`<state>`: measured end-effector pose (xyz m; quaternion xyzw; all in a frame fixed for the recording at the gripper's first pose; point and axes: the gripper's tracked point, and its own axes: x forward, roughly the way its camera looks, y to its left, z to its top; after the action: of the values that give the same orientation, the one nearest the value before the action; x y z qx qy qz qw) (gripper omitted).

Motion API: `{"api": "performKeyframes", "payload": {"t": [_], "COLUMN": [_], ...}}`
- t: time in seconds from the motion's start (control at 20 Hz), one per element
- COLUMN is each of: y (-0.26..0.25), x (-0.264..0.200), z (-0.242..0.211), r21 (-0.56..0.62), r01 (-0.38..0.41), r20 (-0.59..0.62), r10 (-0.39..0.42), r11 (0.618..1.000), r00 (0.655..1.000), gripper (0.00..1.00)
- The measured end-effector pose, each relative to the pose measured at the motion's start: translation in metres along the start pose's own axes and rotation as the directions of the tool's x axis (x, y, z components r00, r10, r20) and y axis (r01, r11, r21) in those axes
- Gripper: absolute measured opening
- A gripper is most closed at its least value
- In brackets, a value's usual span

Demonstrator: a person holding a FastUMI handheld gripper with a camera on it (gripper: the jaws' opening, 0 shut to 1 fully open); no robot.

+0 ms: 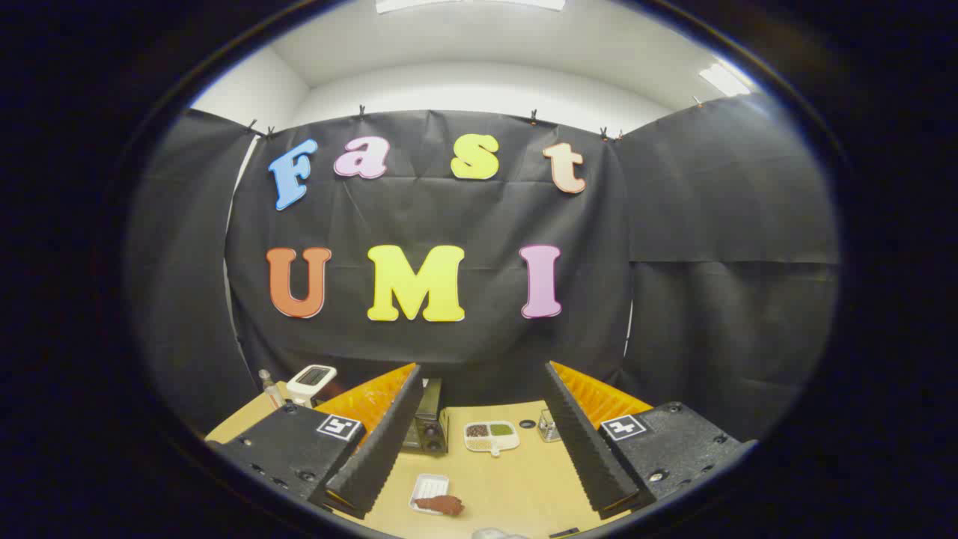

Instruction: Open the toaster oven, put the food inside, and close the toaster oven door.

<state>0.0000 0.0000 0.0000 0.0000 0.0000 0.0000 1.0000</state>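
My gripper (483,438) is held high above a wooden table (524,486), open, with nothing between its fingers. Down between the fingers a small white tray (428,490) lies on the table with a brown piece of food (441,505) at its near edge. The toaster oven (428,423), dark with round knobs on its front, stands further back, partly hidden behind the left finger (382,442). I cannot tell how its door stands from here.
A white divided dish (492,436) with brown and green contents lies beyond the food tray. A small metal and glass item (548,427) sits by the right finger. A white device (310,382) and a thin bottle (268,385) stand at the table's far left.
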Motion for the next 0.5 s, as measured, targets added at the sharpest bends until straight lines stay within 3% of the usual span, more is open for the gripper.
{"api": "performKeyframes", "payload": {"t": [0.5], "y": [0.023], "x": [0.005], "z": [0.003], "r21": [-0.021], "r01": [-0.008], "r20": [0.009], "r10": [0.008], "r11": [1.0], "r00": [1.0], "gripper": [1.0]}}
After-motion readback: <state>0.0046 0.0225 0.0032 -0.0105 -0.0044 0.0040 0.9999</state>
